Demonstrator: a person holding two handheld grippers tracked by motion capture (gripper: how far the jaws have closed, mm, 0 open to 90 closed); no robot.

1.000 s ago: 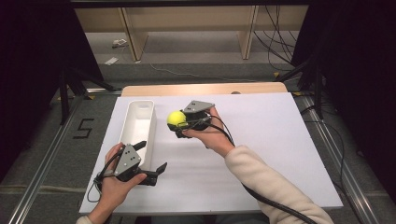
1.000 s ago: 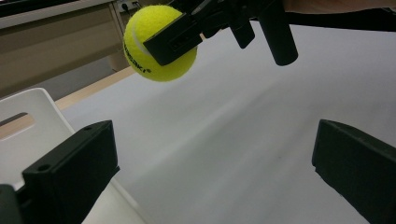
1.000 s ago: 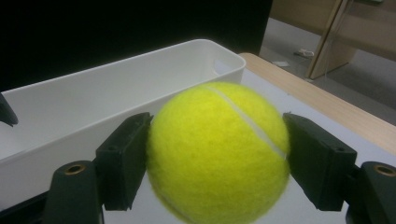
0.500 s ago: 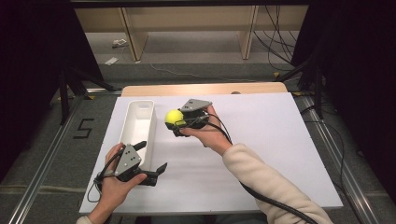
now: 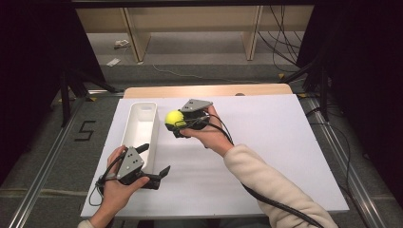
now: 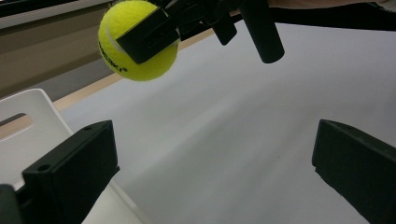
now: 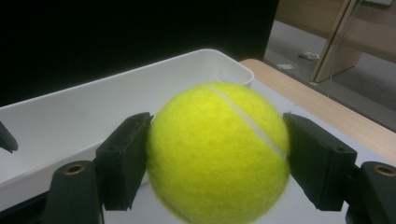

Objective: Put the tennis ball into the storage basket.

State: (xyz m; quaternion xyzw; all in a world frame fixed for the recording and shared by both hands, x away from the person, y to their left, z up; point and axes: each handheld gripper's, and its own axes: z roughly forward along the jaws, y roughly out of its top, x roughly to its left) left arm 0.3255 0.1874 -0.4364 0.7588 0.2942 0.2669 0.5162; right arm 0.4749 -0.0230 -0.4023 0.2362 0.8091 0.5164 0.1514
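Observation:
A yellow tennis ball (image 5: 173, 117) hangs above the white table, just right of the far end of a long white bin (image 5: 155, 137). My right gripper (image 5: 177, 122) is shut on it; in the right gripper view the ball (image 7: 219, 149) sits squeezed between both jaws with the bin (image 7: 93, 107) behind it. My left gripper (image 5: 154, 160) rests low at the bin's near end, open with nothing between its jaws. In the left gripper view (image 6: 215, 168) the held ball (image 6: 140, 63) shows up high, and the bin's corner (image 6: 28, 116) is at the left.
A white board (image 5: 285, 156) covers the tabletop, with a strip of wood (image 5: 209, 90) at its far edge. The right gripper's cable (image 5: 280, 206) trails along the person's sleeve. Wooden shelf legs (image 5: 135, 35) and loose cables stand on the floor beyond.
The right gripper has carried the ball a little to the left, closer to the bin. The left gripper has stayed where it was.

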